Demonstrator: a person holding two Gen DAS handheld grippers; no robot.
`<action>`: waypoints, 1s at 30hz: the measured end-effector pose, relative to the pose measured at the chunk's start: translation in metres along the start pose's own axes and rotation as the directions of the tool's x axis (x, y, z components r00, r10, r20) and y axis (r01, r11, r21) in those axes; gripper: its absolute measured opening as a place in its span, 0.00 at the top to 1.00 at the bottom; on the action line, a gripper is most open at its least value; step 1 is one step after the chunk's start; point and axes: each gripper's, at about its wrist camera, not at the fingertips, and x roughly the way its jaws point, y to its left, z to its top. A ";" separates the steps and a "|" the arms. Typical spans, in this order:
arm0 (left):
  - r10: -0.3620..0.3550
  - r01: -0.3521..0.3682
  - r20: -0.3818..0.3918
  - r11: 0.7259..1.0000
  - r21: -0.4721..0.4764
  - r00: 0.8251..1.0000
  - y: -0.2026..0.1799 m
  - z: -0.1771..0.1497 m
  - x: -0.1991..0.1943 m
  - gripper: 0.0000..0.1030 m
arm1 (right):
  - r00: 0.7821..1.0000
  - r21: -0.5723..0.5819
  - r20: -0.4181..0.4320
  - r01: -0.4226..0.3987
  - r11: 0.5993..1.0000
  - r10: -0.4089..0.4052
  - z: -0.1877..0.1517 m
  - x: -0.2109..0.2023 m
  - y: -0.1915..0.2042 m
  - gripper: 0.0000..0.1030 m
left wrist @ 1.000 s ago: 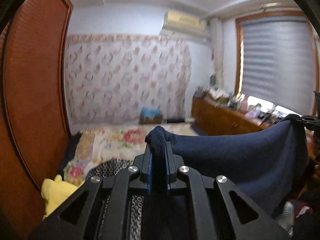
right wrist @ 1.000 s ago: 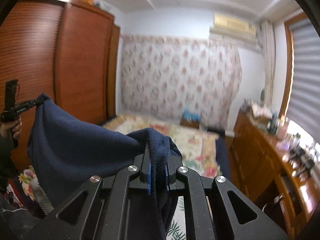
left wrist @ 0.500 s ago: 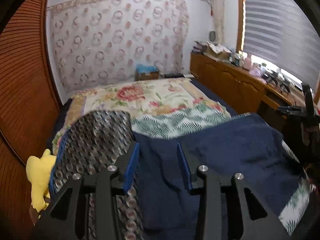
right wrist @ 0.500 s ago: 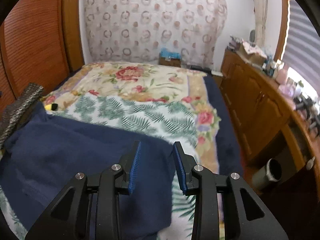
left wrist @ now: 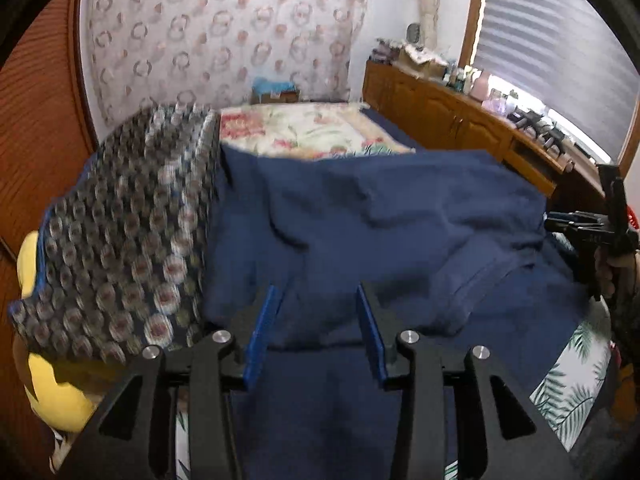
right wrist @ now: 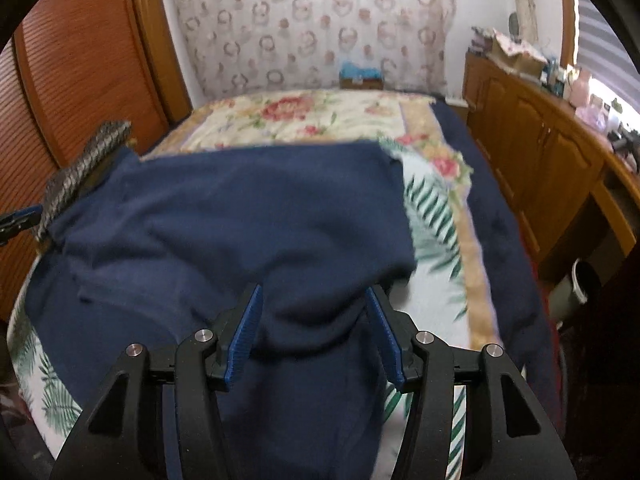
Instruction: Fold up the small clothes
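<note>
Both hand-held grippers, left [left wrist: 318, 308] and right [right wrist: 314, 306], stand parted, the right widening, over the navy garment [left wrist: 400, 224].

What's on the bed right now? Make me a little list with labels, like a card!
place: bed with a flowery and leafy cover
main cloth: navy garment, spread rumpled on the bed
beside it: patterned cloth, lying at the garment's left edge
yellow thing: soft yellow item, partly under the patterned cloth
left gripper: open, garment below it
right gripper: jaws opening, garment between them, pads not pressing
</note>
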 end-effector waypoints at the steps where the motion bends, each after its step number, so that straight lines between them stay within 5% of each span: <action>1: -0.003 0.003 -0.006 1.000 -0.009 1.000 -0.001 -0.003 0.002 0.62 | 1.000 0.006 -0.010 -0.004 1.000 0.004 -0.003 0.003 0.001 0.47; 19: 0.088 -0.095 -0.062 0.986 -0.134 0.994 0.017 -0.039 0.021 0.62 | 0.998 -0.053 -0.018 0.063 0.997 -0.064 -0.027 0.025 0.009 0.45; 30: 0.071 -0.075 -0.028 0.982 -0.173 0.997 0.020 -0.021 0.037 0.62 | 0.998 -0.048 -0.014 0.062 0.997 -0.063 -0.030 0.024 0.007 0.45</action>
